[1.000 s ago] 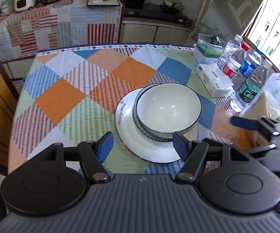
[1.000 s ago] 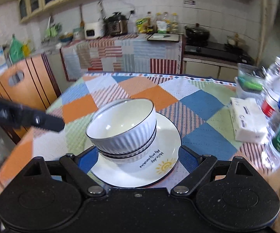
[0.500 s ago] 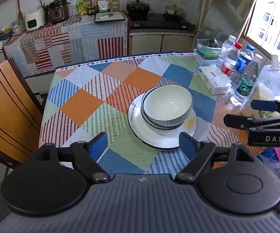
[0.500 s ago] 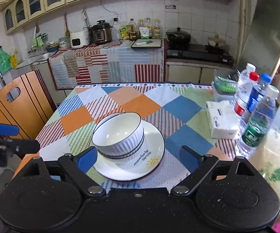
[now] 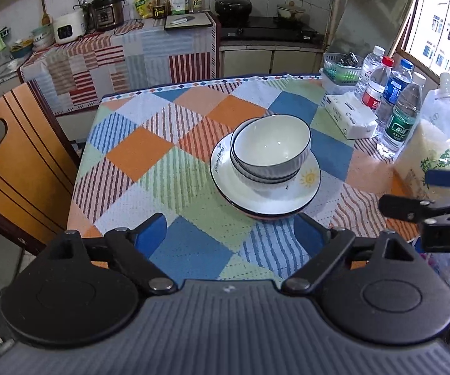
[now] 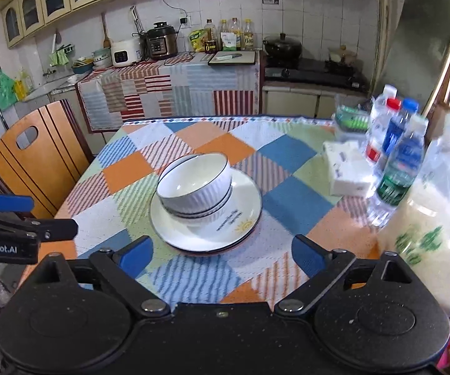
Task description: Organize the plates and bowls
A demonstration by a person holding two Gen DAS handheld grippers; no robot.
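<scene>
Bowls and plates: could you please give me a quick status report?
Left tongs and right tongs open, nothing between them, left just opened wider. Bowls nested on stacked plates, mid-table. Nothing in the way.

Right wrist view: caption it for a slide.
Open right gripper hangs short of nested bowls stacked on plates, checked tablecloth beneath.

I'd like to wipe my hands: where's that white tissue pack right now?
In both views the tissue pack lies on the table's right side, between the stacked bowls and the water bottles.
</scene>
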